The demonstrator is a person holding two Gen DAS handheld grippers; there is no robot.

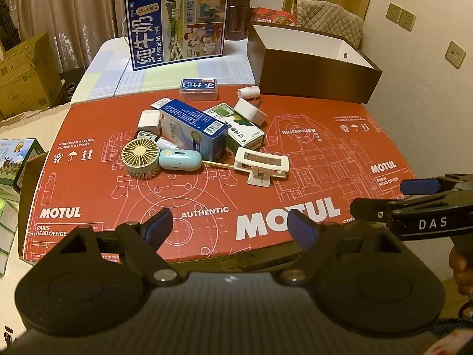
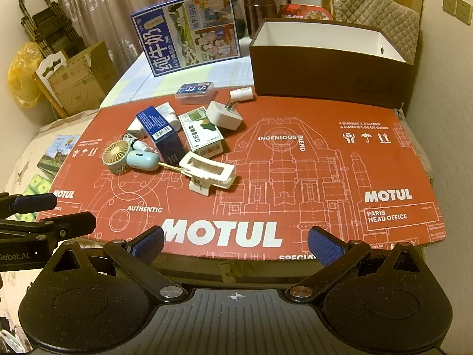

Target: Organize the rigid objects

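A pile of small rigid items lies on a red MOTUL cardboard sheet (image 1: 310, 159): a small beige fan (image 1: 140, 158), a teal case (image 1: 180, 160), a blue box (image 1: 193, 128), a green-white box (image 1: 236, 125), a white clip frame (image 1: 261, 164), white plug adapters (image 1: 250, 111) and a clear case (image 1: 199, 89). The pile also shows in the right wrist view, with the fan (image 2: 116, 156) and clip frame (image 2: 208, 174). My left gripper (image 1: 233, 226) is open and empty at the sheet's near edge. My right gripper (image 2: 236, 244) is open and empty beside it.
An open brown box with white inside (image 1: 313, 62) stands at the back right. A blue milk carton box (image 1: 177, 26) and a brown flask (image 1: 238, 14) stand at the back. Cardboard boxes (image 1: 23, 82) sit at the left. The wall is at the right.
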